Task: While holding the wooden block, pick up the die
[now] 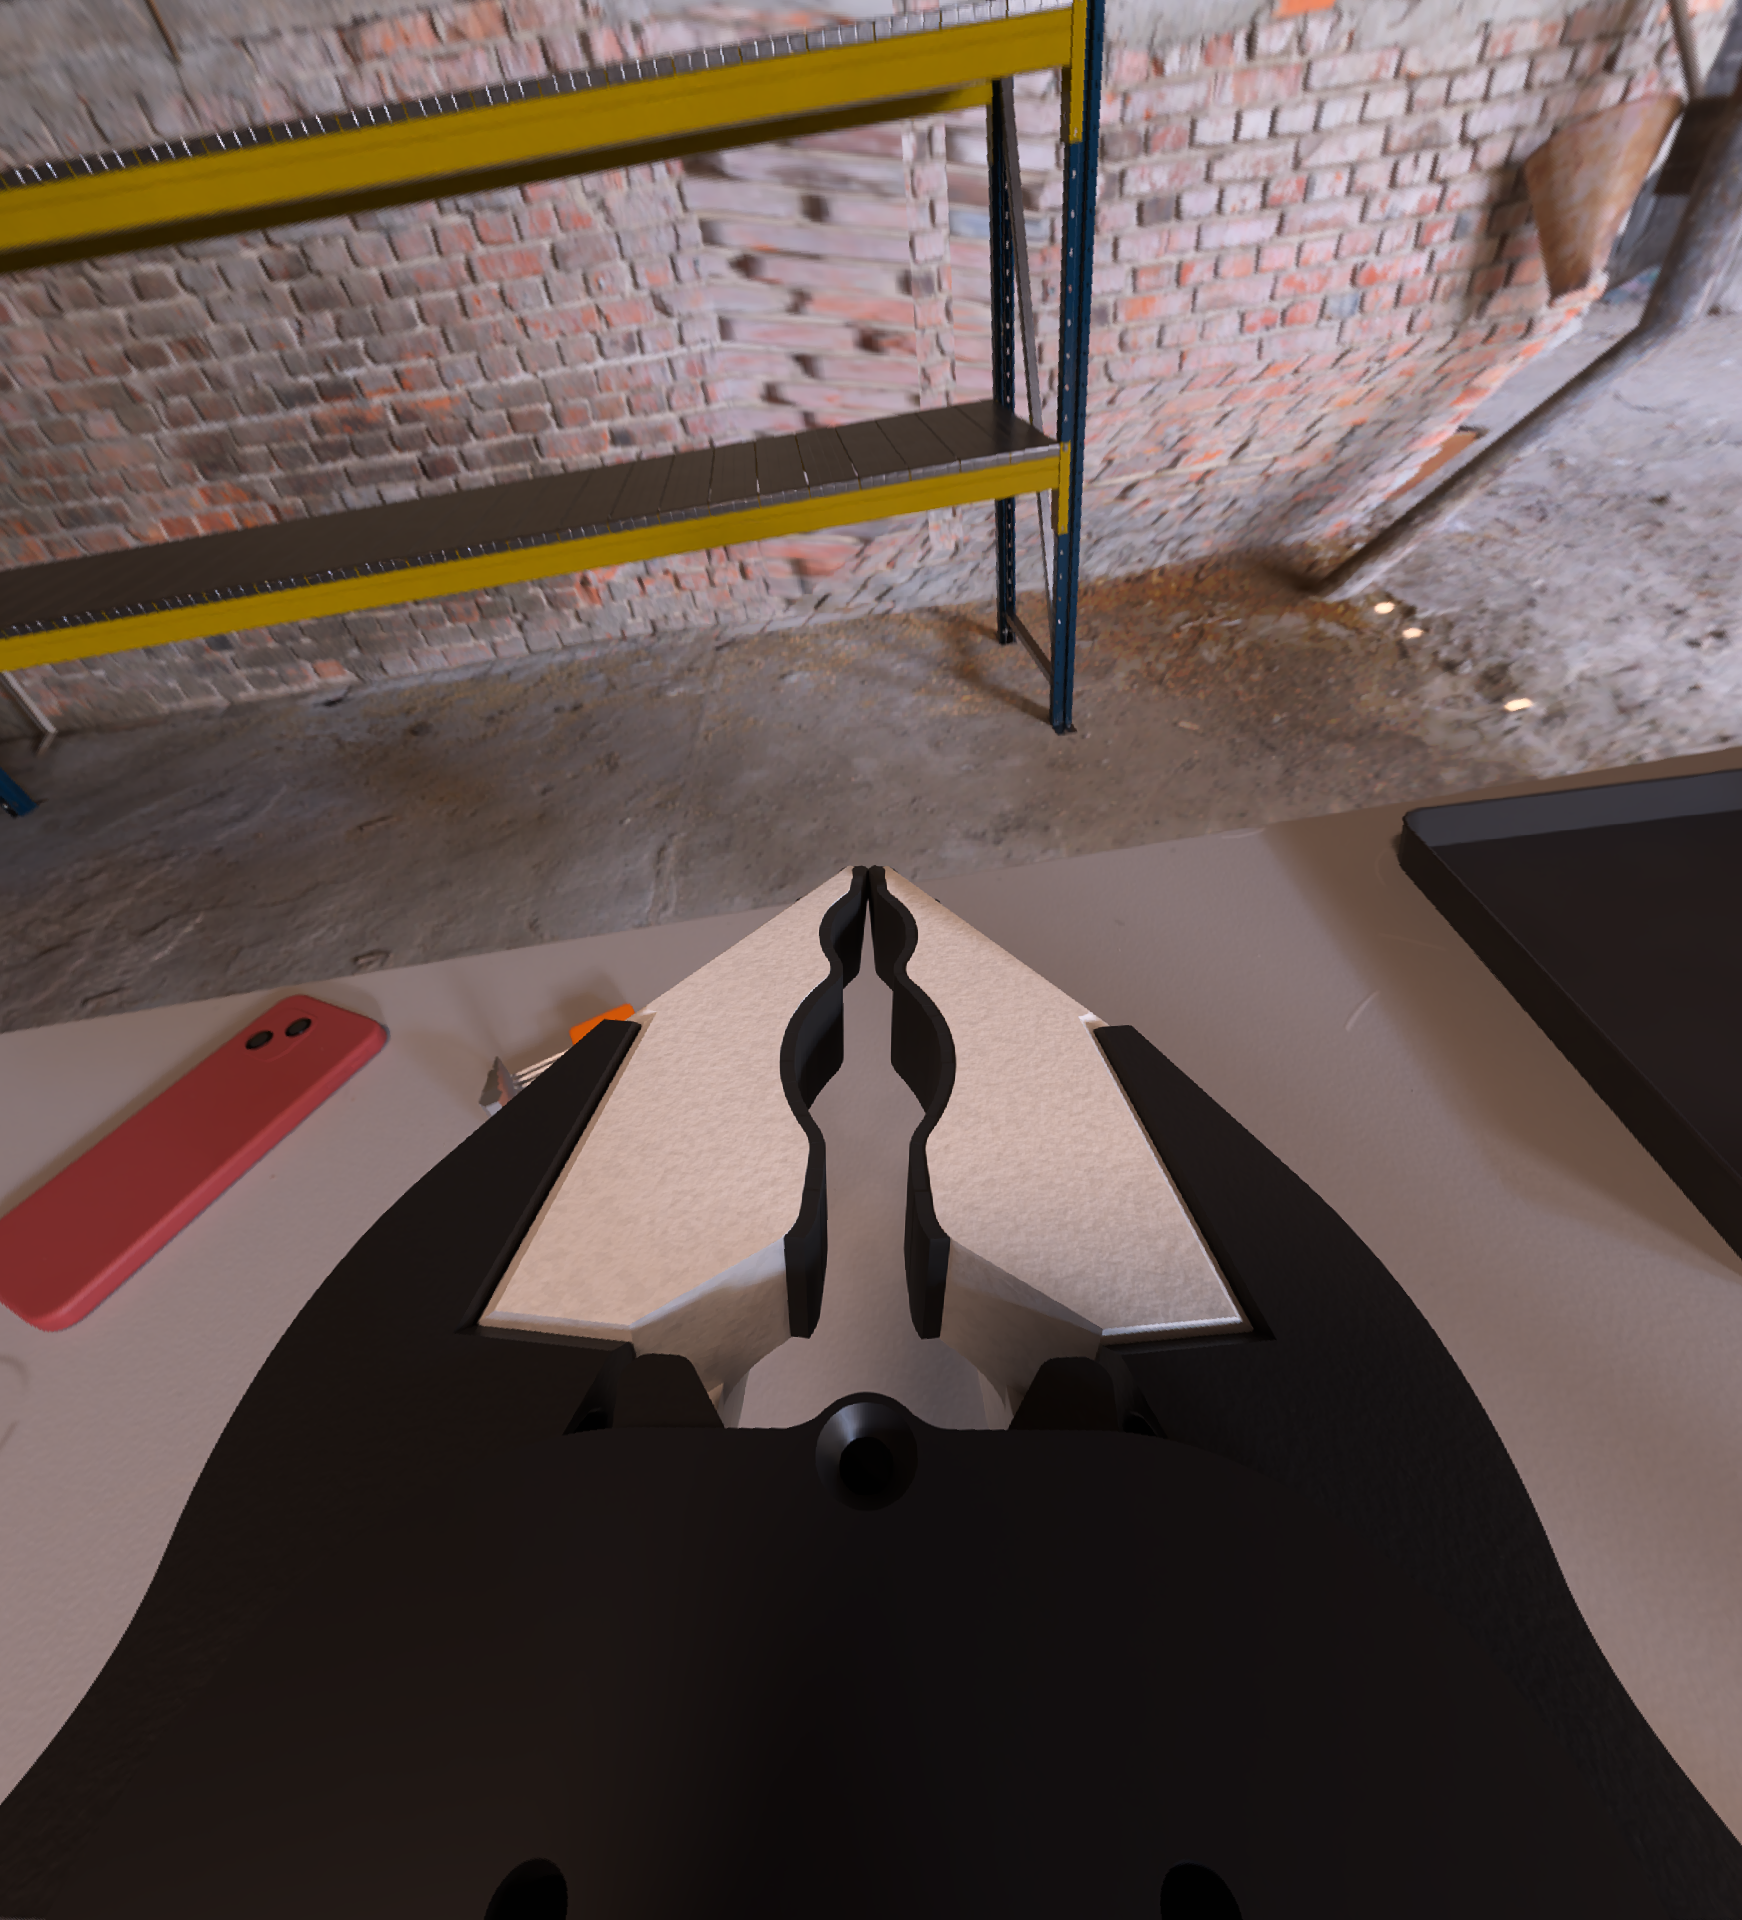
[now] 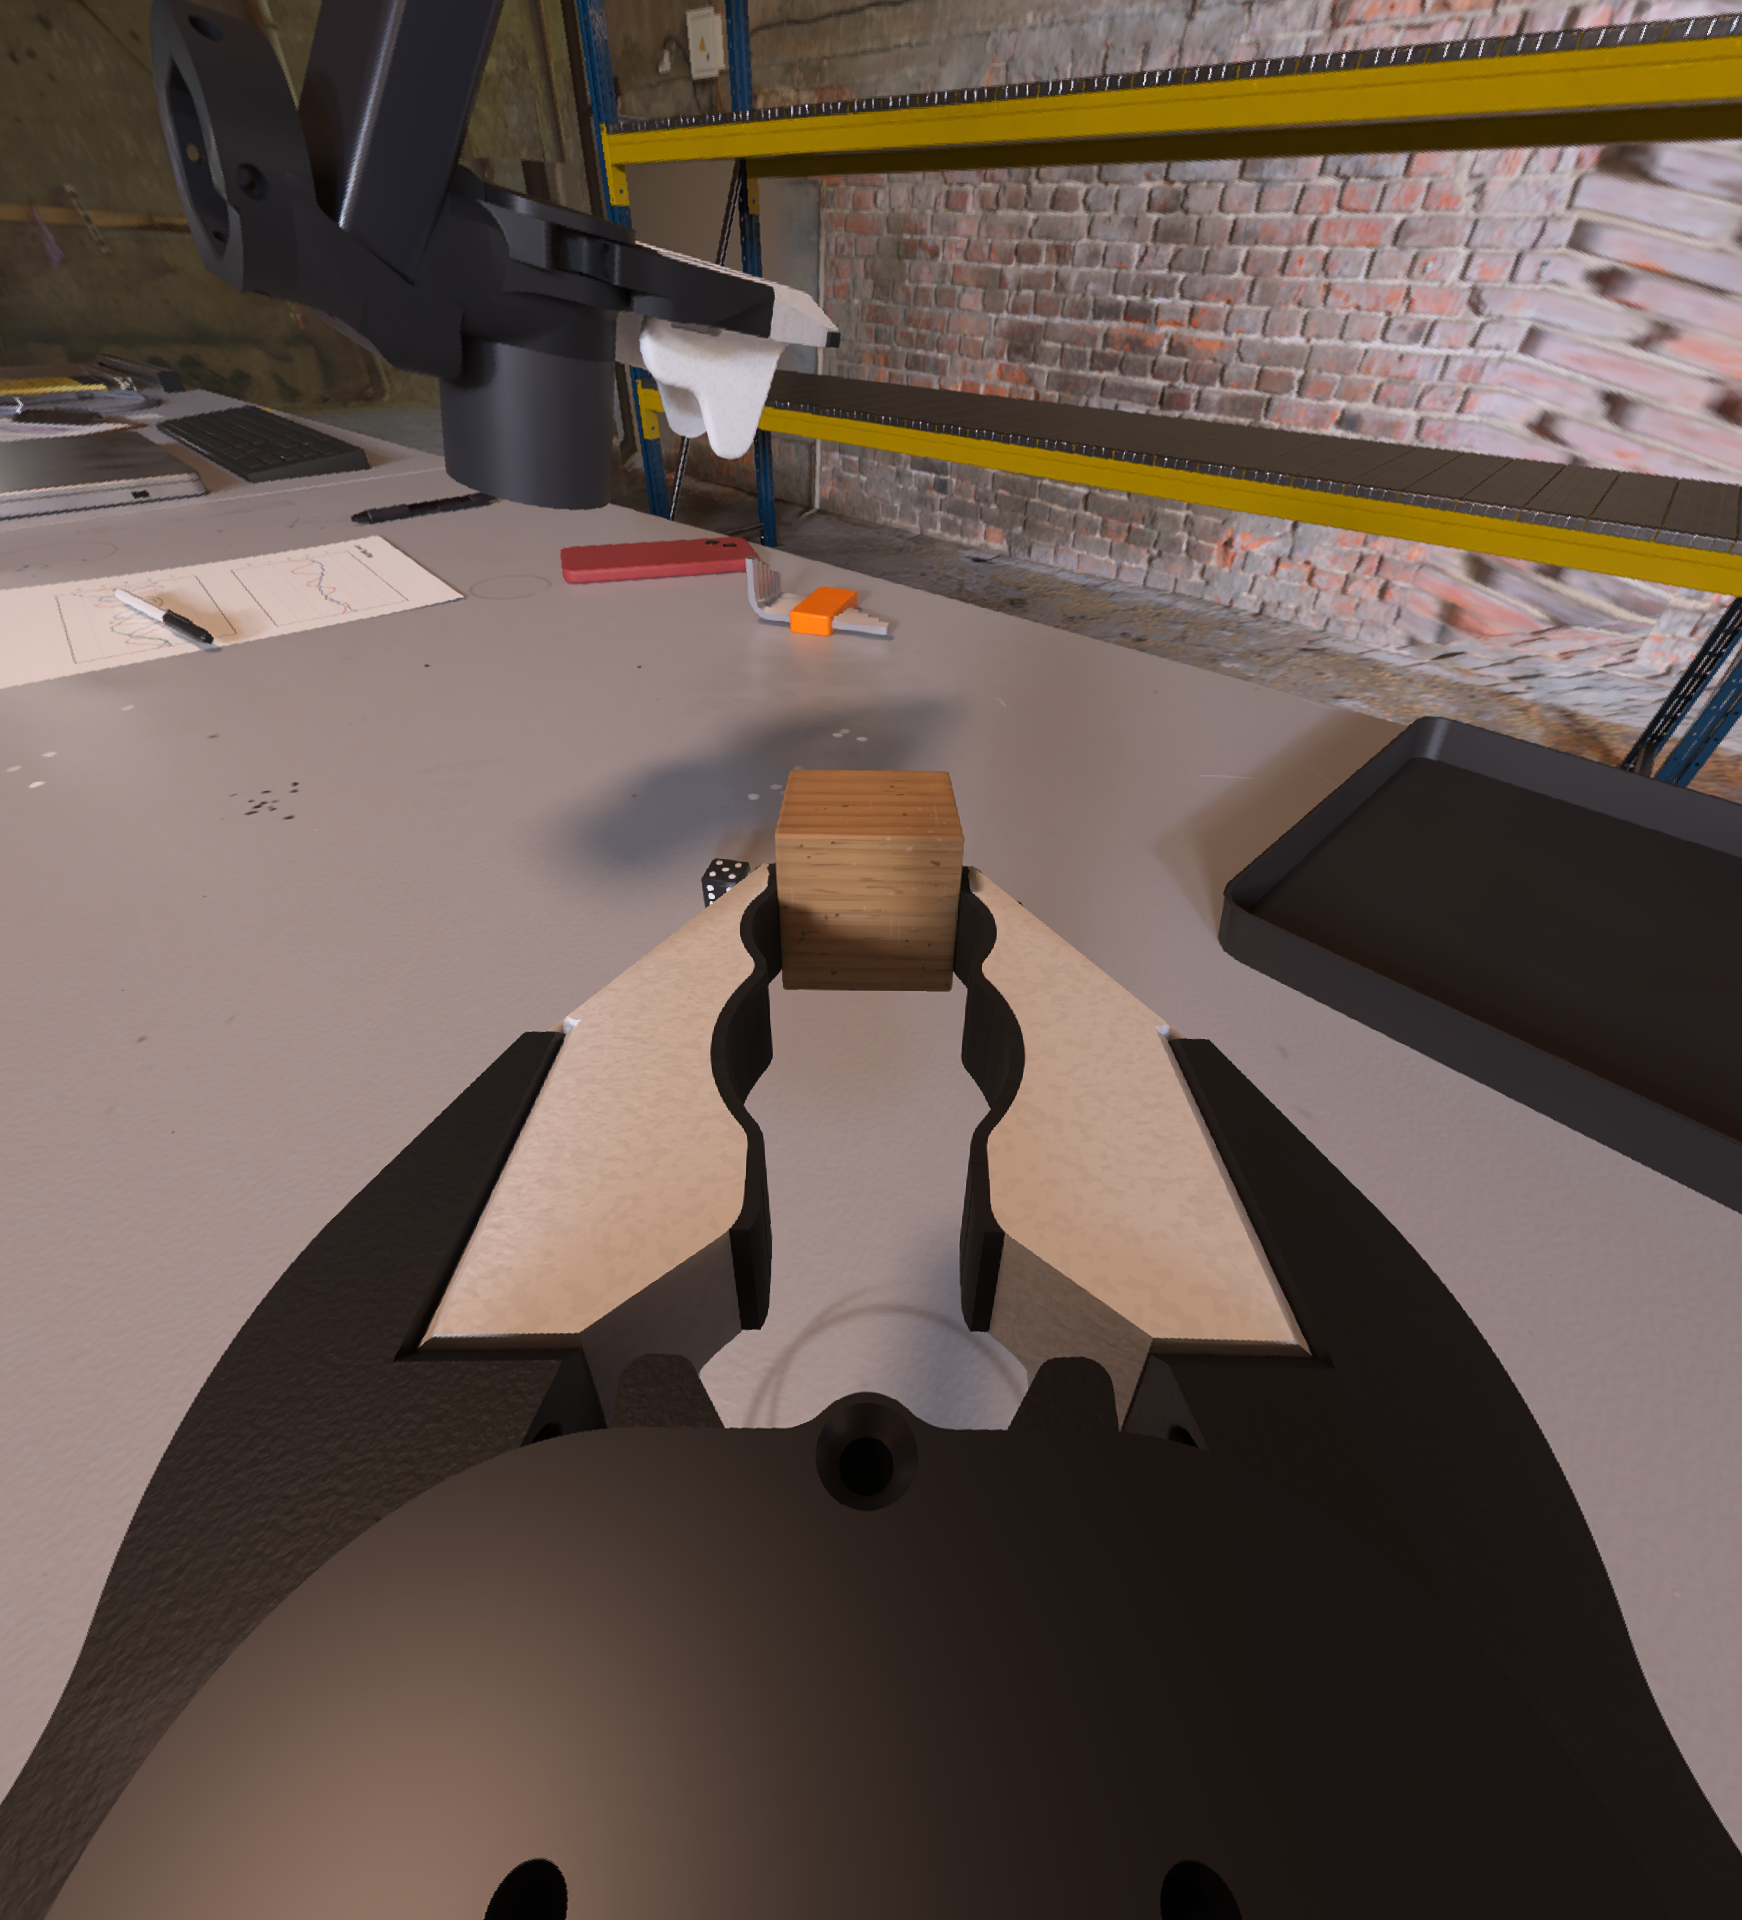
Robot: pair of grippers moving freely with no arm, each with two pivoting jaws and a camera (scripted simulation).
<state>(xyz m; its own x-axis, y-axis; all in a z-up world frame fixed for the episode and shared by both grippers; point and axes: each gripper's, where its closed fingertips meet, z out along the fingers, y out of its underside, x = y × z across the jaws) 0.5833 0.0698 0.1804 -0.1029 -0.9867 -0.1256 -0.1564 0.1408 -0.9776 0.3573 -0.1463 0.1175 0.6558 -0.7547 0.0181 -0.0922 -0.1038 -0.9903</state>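
Note:
My right gripper (image 2: 867, 883) is shut on the wooden block (image 2: 867, 883), a light brown cube held between its fingertips just above the grey table (image 2: 327, 935). The die (image 2: 723, 879), small and black with white pips, lies on the table just left of the block, partly hidden behind my left finger. My left gripper (image 1: 869, 875) is shut and empty, its fingertips touching, raised above the table near its far edge. It also shows in the right wrist view (image 2: 825, 335), high up at the far left.
A black tray (image 2: 1532, 956) lies to the right and also shows in the left wrist view (image 1: 1656, 997). A red phone (image 1: 171, 1158), an orange hex-key set (image 2: 821, 611), a sheet of paper with a pen (image 2: 212, 613), a keyboard (image 2: 259, 442) and a laptop lie far left. Shelving stands beyond.

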